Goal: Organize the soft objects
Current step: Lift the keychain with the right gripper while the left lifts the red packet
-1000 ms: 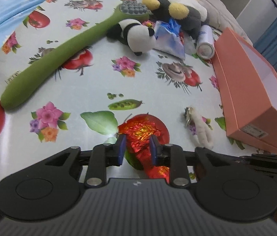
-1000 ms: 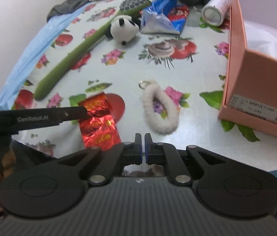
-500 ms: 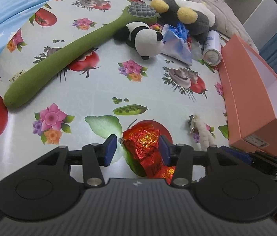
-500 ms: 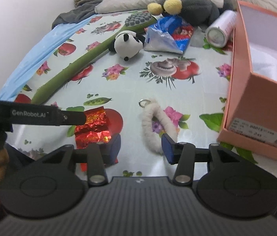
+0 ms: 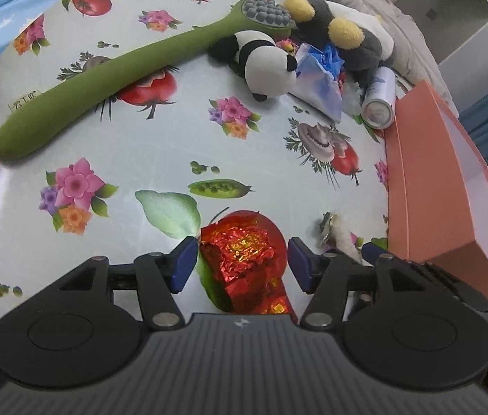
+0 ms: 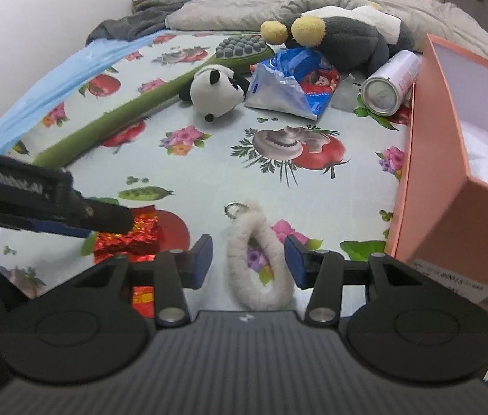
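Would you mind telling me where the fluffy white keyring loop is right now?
In the right wrist view the fluffy white keyring loop lies on the tablecloth between the open right gripper jaws, with the red foil packet to its left and the orange box to its right.

Few markings can be read. In the right wrist view, the side of the left gripper (image 6: 71,204) carries pale lettering that reads roughly "GenRobot.AI", somewhat blurred. The white sticker (image 6: 465,294) on the near end of the orange box (image 6: 430,159) shows printed digits, too blurred to make out. In the left wrist view, a small pale tag (image 5: 25,98) near the end of the green plush brush (image 5: 112,79) bears characters too small to read.
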A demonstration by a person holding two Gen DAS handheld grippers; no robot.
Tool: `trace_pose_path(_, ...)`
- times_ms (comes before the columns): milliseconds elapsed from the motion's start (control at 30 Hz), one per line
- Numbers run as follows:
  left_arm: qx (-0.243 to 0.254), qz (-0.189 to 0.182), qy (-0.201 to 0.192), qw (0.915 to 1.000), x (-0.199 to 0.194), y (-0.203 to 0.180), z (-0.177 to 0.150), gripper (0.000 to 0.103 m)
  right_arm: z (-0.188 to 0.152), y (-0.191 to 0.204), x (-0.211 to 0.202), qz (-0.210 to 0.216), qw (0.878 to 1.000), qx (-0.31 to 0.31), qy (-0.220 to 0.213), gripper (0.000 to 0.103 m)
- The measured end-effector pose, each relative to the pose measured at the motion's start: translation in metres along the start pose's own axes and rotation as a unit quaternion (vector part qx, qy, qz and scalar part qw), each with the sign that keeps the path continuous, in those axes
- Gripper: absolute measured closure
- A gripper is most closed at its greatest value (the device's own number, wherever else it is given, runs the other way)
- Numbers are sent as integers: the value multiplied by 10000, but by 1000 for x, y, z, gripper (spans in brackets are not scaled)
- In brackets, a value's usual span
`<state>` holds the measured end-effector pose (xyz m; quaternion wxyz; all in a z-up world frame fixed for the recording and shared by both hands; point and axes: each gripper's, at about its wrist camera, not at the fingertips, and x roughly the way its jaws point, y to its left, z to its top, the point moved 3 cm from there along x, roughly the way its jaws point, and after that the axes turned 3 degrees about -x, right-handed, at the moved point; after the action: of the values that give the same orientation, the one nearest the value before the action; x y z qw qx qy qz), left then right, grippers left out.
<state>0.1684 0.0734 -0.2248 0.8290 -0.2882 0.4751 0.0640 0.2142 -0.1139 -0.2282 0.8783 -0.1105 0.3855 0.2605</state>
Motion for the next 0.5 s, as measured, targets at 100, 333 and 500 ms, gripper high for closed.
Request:
trace_pose_path(100,-37,21,-35,10000,2,-4,-1,39,-3,-2,8,54,9998,75,176,55)
trace_pose_path(333,535,402,-267,9974,9,-24,-10,36,-11,6,8,126,9993,-204,288,75)
trace_pose_path(500,1183,729,-422,9894,15,-38,-20,36,-13,0,4,132,9993,-131,327,89)
